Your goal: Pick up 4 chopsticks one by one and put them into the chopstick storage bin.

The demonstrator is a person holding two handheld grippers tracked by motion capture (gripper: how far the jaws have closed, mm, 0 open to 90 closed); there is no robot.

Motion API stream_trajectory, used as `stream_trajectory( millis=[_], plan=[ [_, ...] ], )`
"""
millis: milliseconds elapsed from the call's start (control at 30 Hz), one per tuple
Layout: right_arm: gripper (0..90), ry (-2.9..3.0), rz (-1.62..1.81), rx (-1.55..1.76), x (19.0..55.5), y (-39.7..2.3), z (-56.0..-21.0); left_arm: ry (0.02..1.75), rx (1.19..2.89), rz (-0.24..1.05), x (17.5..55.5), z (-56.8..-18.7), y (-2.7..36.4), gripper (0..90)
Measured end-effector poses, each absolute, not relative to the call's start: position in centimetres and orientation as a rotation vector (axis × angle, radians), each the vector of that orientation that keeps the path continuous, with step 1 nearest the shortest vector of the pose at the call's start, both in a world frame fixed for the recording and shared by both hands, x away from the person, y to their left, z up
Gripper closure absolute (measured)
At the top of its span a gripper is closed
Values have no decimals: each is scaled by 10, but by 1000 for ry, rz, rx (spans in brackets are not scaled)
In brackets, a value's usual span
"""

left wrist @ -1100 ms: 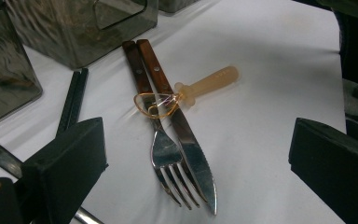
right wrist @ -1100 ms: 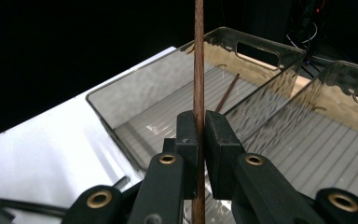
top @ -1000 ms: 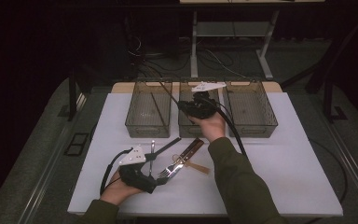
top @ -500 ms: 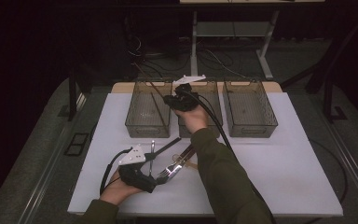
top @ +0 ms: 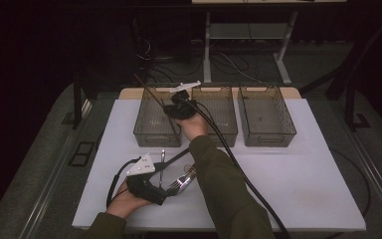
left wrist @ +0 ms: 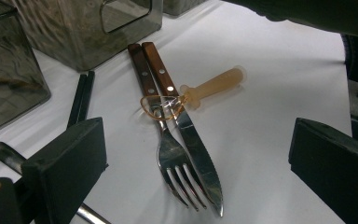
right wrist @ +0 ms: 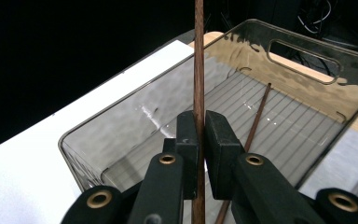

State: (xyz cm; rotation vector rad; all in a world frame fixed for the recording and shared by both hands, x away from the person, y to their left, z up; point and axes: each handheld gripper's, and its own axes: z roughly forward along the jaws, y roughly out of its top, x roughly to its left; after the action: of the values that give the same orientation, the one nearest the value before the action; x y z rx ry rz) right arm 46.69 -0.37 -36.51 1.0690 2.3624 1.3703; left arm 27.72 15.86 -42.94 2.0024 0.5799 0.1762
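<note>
My right gripper [right wrist: 201,126] is shut on a thin brown chopstick [right wrist: 198,56] that stands nearly upright between its pads. In the high view the right gripper [top: 179,108] hangs over the left clear bin [top: 154,139], with the chopstick [top: 151,97] slanting up to the left. A second brown chopstick [right wrist: 256,116] lies on this bin's floor. My left gripper [left wrist: 200,158] rests open near the table's front, its jaws wide on either side of a wood-handled fork [left wrist: 165,149] and knife [left wrist: 196,140]. An amber plastic spoon [left wrist: 214,84] lies across them.
Three clear bins stand in a row at the back; the middle bin [top: 224,137] and right bin [top: 268,139] are beside the left one. Dark chopsticks [left wrist: 81,95] and a metal handle [left wrist: 4,156] lie left of the fork. The right gripper's cable [top: 238,164] trails over the table.
My right gripper has carried the chopstick leftward from above the middle bin to above the left bin. The left gripper has stayed where it was.
</note>
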Motion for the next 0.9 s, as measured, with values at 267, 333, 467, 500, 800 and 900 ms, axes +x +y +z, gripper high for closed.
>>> stream_trajectory(
  millis=[267,333,467,500,800,900],
  plan=[
    [840,2395,1322,1061,465,11,-371,582,2003,181,277,-429,159,32],
    [840,2412,1299,1053,464,13,-375,586,2000,179,276,-429,158,32],
    [840,2434,1250,1070,462,18,-381,582,2012,182,277,-429,158,32],
    [840,2439,1242,1069,462,19,-383,582,2014,184,277,-429,158,32],
    [693,2425,1135,1075,459,23,-387,580,2019,188,277,-429,158,32],
    [616,2424,1139,1082,460,21,-385,578,2018,189,277,-429,158,32]
  ],
)
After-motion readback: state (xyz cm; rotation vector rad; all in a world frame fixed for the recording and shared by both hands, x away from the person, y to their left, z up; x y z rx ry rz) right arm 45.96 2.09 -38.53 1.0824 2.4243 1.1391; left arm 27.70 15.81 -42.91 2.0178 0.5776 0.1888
